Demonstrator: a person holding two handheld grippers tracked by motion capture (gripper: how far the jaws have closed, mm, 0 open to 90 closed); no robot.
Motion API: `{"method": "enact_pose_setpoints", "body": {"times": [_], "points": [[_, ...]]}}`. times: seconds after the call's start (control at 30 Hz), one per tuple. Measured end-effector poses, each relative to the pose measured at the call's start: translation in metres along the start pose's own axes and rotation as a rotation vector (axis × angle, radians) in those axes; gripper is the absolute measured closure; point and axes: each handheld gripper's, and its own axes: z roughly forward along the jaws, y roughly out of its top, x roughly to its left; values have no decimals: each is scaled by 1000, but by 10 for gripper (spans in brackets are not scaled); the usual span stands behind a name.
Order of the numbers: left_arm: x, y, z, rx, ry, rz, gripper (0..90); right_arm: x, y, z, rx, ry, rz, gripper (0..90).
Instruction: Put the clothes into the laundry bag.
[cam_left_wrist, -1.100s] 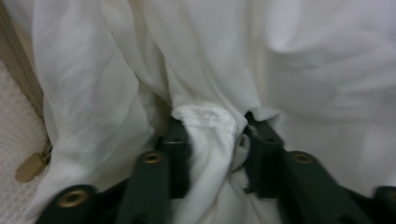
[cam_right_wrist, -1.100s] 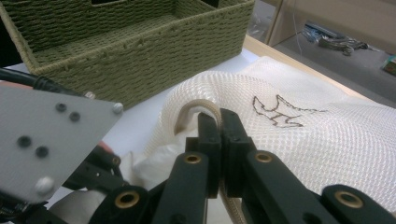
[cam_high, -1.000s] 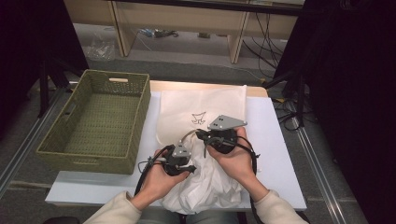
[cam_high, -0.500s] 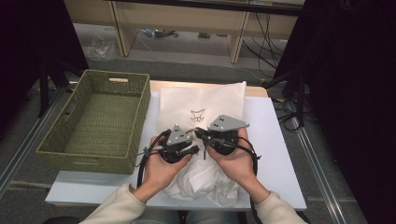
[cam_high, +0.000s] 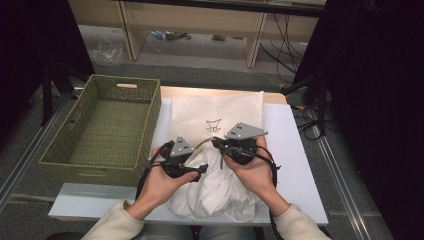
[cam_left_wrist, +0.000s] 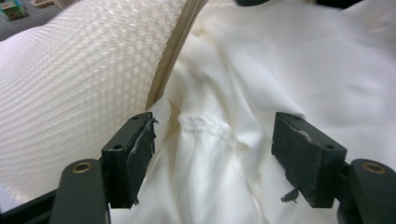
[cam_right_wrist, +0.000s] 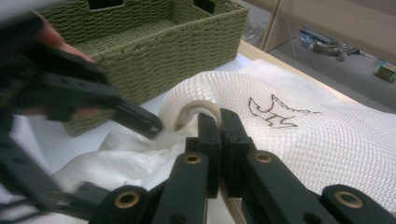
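A white mesh zip bag (cam_high: 215, 112) with a black printed logo lies in the middle of the table. Out of its near opening spills a crumpled white garment (cam_high: 215, 192). My right gripper (cam_high: 220, 144) is shut on the bag's zipper edge (cam_right_wrist: 198, 108) and lifts it into a loop. My left gripper (cam_high: 196, 169) is just left of it, at the opening. In the left gripper view its jaws stand open (cam_left_wrist: 215, 149) around a fold of the white garment (cam_left_wrist: 210, 140), with the bag's mesh (cam_left_wrist: 79, 79) on the left. The left gripper's finger (cam_right_wrist: 137, 119) touches the cloth below the zipper loop.
A green woven basket (cam_high: 156, 107) stands empty at the table's left side, close to the bag (cam_right_wrist: 154, 51). The white table top (cam_high: 295, 165) is bare to the right of the bag. Shelves and cables lie on the floor beyond the far edge.
My left gripper has moved away from the person, up to the bag's opening, and the garment has bunched closer to it. The right gripper has stayed put on the zipper edge.
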Motion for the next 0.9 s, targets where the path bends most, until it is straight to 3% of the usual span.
{"method": "enact_pose_setpoints", "body": {"times": [0.13, 0.17, 0.2, 0.23, 0.37, 0.43, 0.57, 0.7, 0.73, 0.77, 0.9], "points": [[-1, -5, -14, -3, -24, -27, 258, 0, 0, 0, -5, -14, -5, 895], [0, -7, -15, 16, -31, -2, 258, 0, 0, 0, -6, -14, -6, 895], [-2, -9, -13, 13, -35, -19, 258, 1, 0, 1, -9, -15, -4, 895], [-1, -13, -10, 47, -34, 2, 257, 1, 1, 0, -5, -15, -1, 895], [-1, -27, 13, 133, -38, 2, 262, 1, 0, 1, -8, -15, -4, 896], [-2, -33, 24, 163, -47, -27, 280, 1, 1, 0, -5, -14, 1, 895], [-4, -35, 36, 180, -46, -15, 393, 2, 0, 2, 6, 0, 0, 895], [-4, -36, 38, 182, -52, 2, 561, 2, 0, 2, 3, -7, -11, 895], [-5, -36, 38, 162, -53, -21, 603, 2, 0, 3, 2, -9, -12, 895], [-4, -35, 36, 175, -61, 7, 661, 3, 0, 3, -2, -13, -6, 895], [-4, -22, 23, 135, -93, -12, 777, 5, 1, 3, 5, -7, -11, 895]]}}
